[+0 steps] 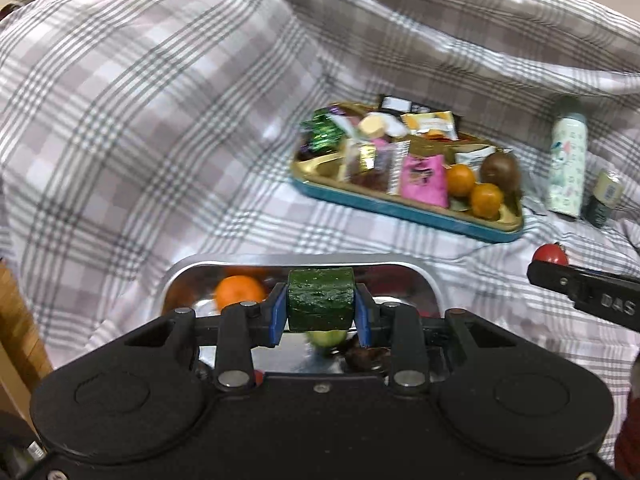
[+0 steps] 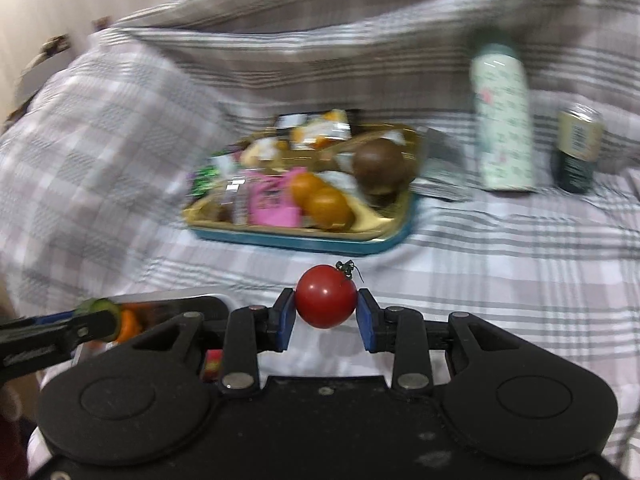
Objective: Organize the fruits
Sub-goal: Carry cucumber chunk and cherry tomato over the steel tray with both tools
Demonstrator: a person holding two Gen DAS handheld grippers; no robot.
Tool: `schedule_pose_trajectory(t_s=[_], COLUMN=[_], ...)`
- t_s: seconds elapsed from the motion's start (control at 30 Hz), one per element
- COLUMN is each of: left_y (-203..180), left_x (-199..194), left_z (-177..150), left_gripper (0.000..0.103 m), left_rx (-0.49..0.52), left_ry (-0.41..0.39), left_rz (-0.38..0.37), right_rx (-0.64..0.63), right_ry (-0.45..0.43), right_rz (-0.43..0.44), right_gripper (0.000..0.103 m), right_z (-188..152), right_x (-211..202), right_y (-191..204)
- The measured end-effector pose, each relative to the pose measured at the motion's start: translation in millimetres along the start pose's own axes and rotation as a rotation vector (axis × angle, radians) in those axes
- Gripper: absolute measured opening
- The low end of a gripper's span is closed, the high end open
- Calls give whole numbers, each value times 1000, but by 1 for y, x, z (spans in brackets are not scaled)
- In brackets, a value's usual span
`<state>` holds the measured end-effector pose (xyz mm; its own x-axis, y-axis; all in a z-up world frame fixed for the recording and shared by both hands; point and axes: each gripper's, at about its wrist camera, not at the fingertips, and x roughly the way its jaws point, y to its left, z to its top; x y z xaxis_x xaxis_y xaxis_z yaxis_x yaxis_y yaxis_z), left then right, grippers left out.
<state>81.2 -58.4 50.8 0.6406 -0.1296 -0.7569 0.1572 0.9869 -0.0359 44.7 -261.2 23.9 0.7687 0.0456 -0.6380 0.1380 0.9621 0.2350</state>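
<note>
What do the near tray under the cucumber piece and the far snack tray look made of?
Near tray: likely polished metal, since its silver surface mirrors the orange. Snack tray: glossy gold inside, teal wall outside; tin or plastic, cannot tell. Cucumber piece: real-looking, wet bumpy skin.

Gripped cucumber chunk – red tomato likewise

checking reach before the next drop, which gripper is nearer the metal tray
Left. The left gripper, shut on a cucumber chunk, is over the metal tray. The right gripper, shut on a cherry tomato, is off to the tray's right, over the plaid cloth.
</note>
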Motion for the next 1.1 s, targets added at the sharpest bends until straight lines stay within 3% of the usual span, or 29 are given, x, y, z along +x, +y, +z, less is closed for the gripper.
schedule_pose_trajectory(t_s=[0.2,0.47,1.1], left_y=[18,32,49], left_x=[6,16,30], left_z=[-9,-16,-18], left_gripper=[42,42,42], left_rx=[-27,-23,-61], left_ry=[26,53,82], left_rz=[33,63,101], right_rx=[-109,-183,-228], right_ry=[-28,16,52], right_rz=[147,244,289], right_gripper=[34,34,35], right_z=[-17,-35,-45], right_x=[-11,-5,6], right_y=[40,73,98])
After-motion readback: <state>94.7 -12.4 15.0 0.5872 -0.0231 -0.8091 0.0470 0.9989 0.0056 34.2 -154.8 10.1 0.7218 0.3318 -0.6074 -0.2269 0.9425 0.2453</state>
